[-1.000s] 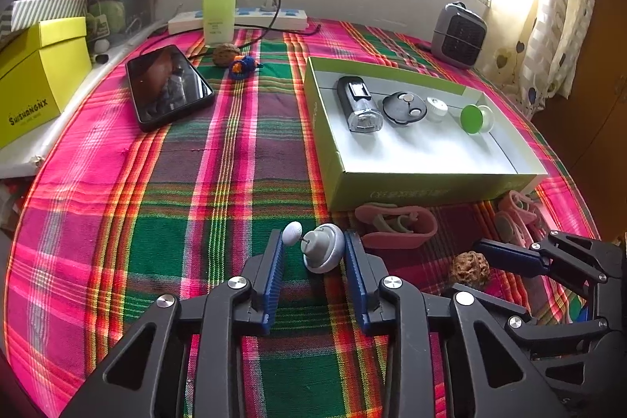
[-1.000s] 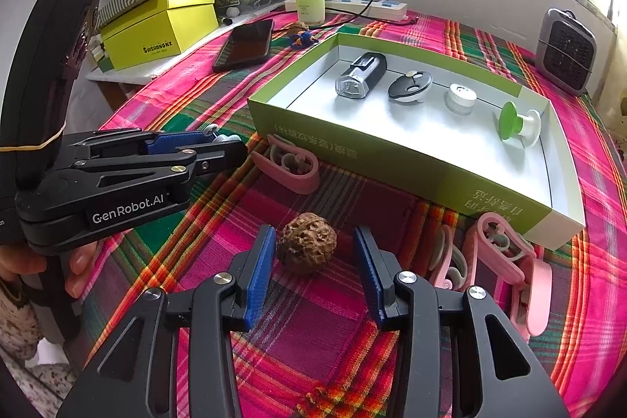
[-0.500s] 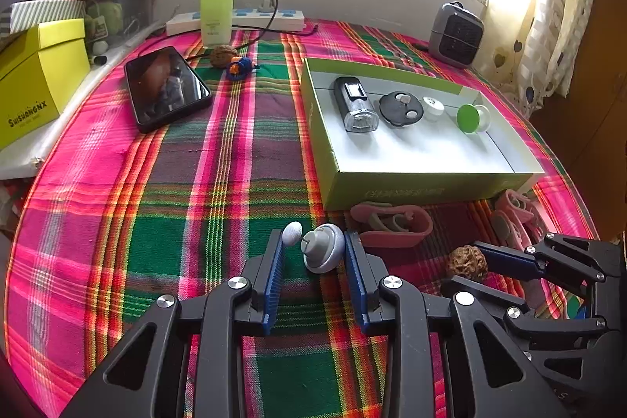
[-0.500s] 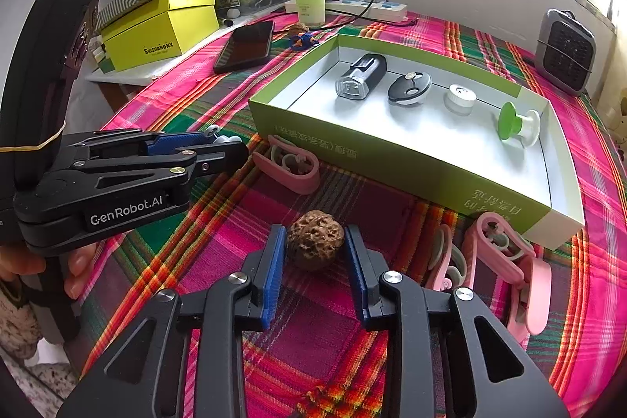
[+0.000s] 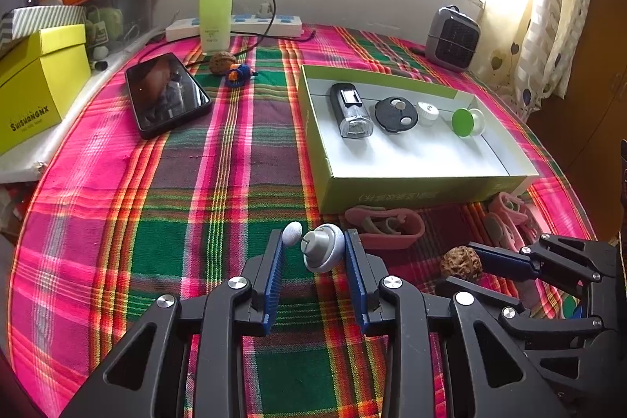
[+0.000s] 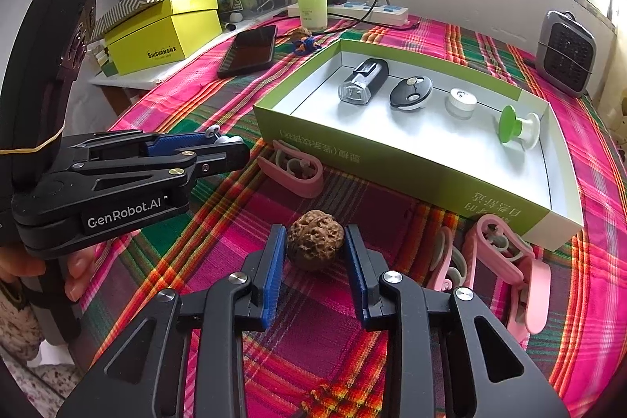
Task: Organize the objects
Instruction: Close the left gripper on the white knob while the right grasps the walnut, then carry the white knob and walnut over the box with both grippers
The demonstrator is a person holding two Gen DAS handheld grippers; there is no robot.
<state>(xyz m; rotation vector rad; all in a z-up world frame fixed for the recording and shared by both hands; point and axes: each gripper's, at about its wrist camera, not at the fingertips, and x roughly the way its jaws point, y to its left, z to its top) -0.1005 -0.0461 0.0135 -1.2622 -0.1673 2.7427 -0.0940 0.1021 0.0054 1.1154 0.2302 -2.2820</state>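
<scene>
— Right gripper [image 6: 313,247]?
— Jaws just closed on the walnut [image 6: 315,239], on the plaid cloth [image 6: 235,96] before the green box [image 6: 411,163].
— Left gripper [image 5: 313,247]?
— Clamping the grey-white knob [image 5: 323,247].

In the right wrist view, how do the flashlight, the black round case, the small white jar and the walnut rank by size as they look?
1. flashlight
2. walnut, though nearness to the camera enlarges it
3. black round case
4. small white jar

The flashlight and walnut look alike, so their order is unsure.
</scene>
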